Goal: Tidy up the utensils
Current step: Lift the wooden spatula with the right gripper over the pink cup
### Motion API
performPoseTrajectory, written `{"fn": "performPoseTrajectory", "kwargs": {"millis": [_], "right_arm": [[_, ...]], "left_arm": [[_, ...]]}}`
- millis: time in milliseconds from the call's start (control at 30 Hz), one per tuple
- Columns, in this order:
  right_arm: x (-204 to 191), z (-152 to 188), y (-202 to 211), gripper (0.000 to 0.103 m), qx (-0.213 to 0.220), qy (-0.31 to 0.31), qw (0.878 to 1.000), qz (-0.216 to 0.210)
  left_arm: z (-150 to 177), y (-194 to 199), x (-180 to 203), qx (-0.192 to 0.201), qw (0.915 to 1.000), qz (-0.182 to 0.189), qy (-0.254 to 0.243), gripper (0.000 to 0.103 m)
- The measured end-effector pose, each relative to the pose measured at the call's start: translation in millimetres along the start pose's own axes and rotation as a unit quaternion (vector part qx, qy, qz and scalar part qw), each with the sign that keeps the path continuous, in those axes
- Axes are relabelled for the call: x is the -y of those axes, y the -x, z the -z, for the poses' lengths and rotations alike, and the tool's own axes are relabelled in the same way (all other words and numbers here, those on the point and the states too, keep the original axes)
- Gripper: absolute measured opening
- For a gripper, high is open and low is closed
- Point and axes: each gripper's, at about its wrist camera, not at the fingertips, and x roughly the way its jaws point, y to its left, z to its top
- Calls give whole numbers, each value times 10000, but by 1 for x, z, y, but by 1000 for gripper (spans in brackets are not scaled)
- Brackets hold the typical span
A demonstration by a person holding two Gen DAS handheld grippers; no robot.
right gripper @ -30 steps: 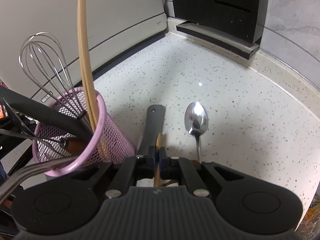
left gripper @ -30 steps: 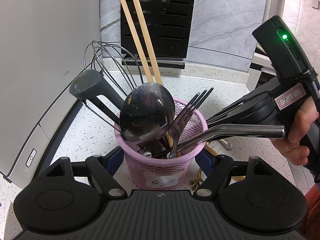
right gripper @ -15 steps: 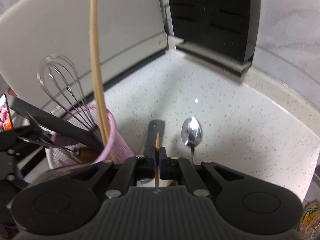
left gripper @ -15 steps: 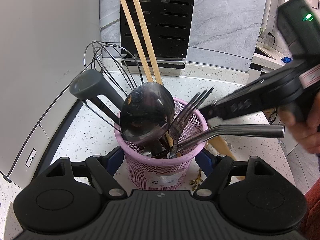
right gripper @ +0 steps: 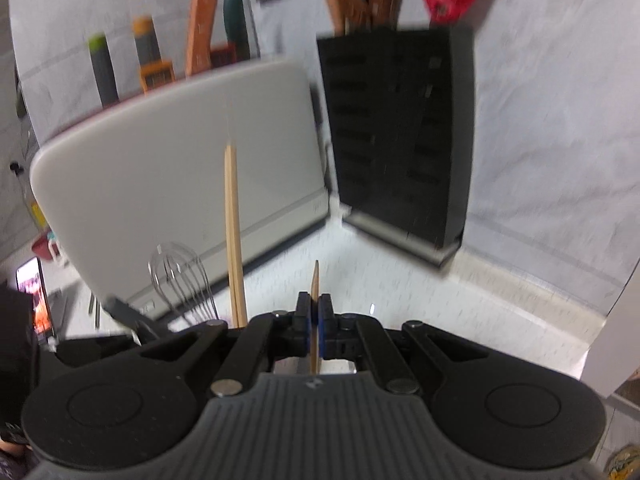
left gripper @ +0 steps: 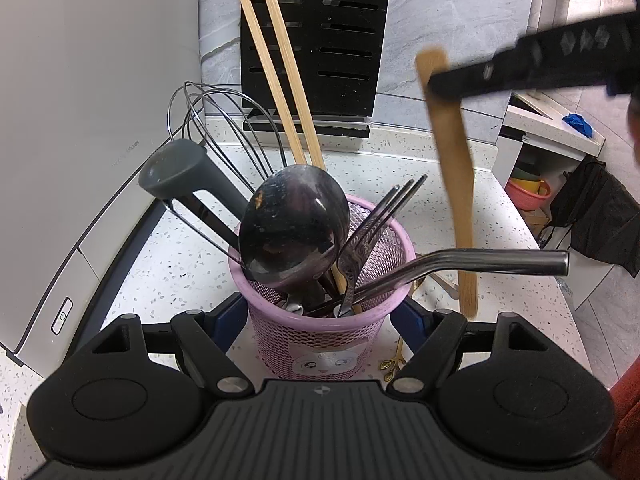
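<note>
Left wrist view: the left gripper point(left gripper: 320, 320) hugs the pink mesh utensil basket point(left gripper: 320, 332), a blue pad on each side, on the speckled counter point(left gripper: 160, 264). Ladle point(left gripper: 294, 220), whisk point(left gripper: 212, 128), forks point(left gripper: 376, 220), chopsticks point(left gripper: 280, 68) and bent metal straw point(left gripper: 480, 262) stand inside. Right of the basket, a wooden spatula point(left gripper: 456, 184) hangs in the air.

Right wrist view, blurred: the right gripper point(right gripper: 316, 316) is clenched tight on that spatula's thin edge.

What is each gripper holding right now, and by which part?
Right gripper: shut on the flat wooden spatula, pinched near its top end. Left gripper: its fingers flank the pink mesh utensil basket low on its sides.
</note>
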Motion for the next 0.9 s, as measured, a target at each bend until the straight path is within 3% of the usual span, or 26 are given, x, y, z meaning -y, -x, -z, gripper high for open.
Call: {"fn": "performPoseTrajectory", "kwargs": {"millis": [233, 500, 700, 900], "right_arm": [[-8, -13, 38, 0, 873, 37, 9962, -5], [-25, -27, 63, 0, 1687, 79, 9852, -288], [-36, -32, 68, 0, 1991, 165, 9784, -539], [-44, -27, 50, 0, 1771, 298, 9811, -721]], "left_arm": [[0, 0, -1, -15, 10000, 7, 7, 90], [-4, 0, -2, -93, 10000, 33, -11, 90], [-7, -2, -3, -230, 9997, 57, -40, 90], [-12, -2, -2, -410, 9991, 57, -51, 90]]}}
